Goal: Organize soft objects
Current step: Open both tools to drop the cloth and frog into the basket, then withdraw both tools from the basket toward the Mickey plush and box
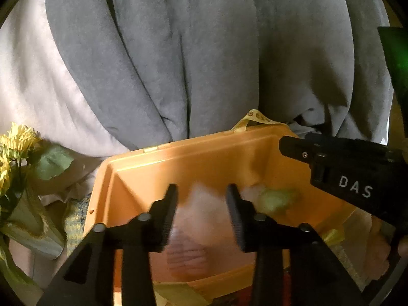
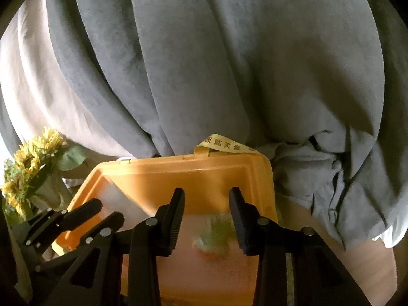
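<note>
An orange plastic bin (image 1: 158,163) sits in front of a big grey blanket (image 1: 178,56); it also shows in the right wrist view (image 2: 178,176). Inside lie blurred soft things: a pale pinkish one (image 1: 188,244) and a green-and-white one (image 1: 275,199), which shows in the right wrist view as well (image 2: 216,237). My left gripper (image 1: 201,211) is open over the bin, above the pinkish thing, holding nothing. My right gripper (image 2: 206,216) is open over the bin, above the green thing, and empty. The right gripper's body (image 1: 357,178) enters the left view from the right.
Yellow artificial sunflowers (image 1: 15,148) in wrapping stand left of the bin, also in the right wrist view (image 2: 33,163). A yellow printed ribbon (image 2: 227,146) hangs at the bin's far rim. A white sheet (image 1: 30,81) lies behind left. The left gripper (image 2: 76,219) shows at lower left.
</note>
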`<state>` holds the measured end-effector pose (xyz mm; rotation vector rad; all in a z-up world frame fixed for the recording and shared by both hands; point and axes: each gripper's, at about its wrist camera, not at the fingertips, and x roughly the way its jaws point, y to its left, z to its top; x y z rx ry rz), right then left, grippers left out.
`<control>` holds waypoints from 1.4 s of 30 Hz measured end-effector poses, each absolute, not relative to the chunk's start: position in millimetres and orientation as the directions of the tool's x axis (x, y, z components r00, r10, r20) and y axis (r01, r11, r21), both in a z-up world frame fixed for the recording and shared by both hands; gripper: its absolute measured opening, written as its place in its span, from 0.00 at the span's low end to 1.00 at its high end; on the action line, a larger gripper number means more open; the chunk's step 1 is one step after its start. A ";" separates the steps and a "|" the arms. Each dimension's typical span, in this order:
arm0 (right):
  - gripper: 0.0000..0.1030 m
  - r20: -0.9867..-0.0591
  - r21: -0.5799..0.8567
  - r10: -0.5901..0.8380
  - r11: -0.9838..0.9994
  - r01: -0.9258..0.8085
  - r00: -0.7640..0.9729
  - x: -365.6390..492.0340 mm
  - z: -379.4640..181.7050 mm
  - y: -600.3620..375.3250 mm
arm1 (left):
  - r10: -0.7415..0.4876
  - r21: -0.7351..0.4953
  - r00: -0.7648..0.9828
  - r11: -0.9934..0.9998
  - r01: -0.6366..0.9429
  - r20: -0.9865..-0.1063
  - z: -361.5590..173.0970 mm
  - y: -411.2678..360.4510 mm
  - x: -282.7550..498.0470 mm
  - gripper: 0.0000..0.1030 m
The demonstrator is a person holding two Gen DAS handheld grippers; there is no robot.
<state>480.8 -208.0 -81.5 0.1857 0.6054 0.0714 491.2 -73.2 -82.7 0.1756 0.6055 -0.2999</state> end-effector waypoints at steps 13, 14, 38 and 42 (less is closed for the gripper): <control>0.65 -0.508 0.164 0.057 0.986 0.032 0.859 457.3 -63.3 -208.8 | -0.185 0.063 0.818 0.964 0.260 -0.545 -60.3 -56.3 468.8 0.71; 0.66 -0.501 0.164 0.052 0.986 0.036 0.864 452.5 -60.4 -209.3 | -0.186 0.063 0.822 0.964 0.259 -0.539 -57.8 -55.2 465.3 0.71; 0.73 -0.451 0.157 -0.009 0.984 0.089 0.892 347.9 -39.0 -223.7 | -0.168 0.101 0.895 0.968 0.229 -0.413 -20.0 -52.6 341.9 0.75; 0.74 -0.452 0.158 -0.002 0.984 0.083 0.892 333.2 -38.2 -224.2 | -0.161 0.099 0.899 0.971 0.219 -0.407 -19.6 -51.7 322.1 0.75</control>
